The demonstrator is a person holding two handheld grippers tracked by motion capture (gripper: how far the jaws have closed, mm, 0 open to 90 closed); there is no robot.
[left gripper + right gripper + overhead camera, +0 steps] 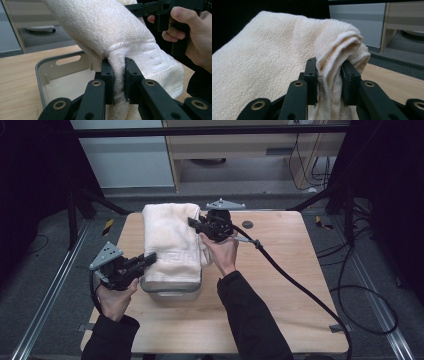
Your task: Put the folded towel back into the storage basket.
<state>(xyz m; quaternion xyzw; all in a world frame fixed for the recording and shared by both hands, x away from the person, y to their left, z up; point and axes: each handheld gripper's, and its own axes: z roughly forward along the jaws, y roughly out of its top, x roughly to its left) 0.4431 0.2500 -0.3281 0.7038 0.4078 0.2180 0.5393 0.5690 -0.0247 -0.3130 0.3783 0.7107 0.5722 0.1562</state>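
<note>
Right now my wooden surface point(280, 285) sits on grey floor between dark curtains. My left hand-held gripper point(148, 258) and right hand-held gripper point(194, 222) each pinch the folded towel point(170, 240), stretched lengthwise between them over the grey bin point(172, 292).

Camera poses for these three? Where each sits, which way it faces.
High view: above the near table edge, facing forward and down at towel over bin; both forearms, left gripper, right gripper.
Left gripper view: on that gripper, along jaws pinching towel; the other hand beyond.
Right gripper view: along jaws pinching a towel fold.
Shared: the towel.
</note>
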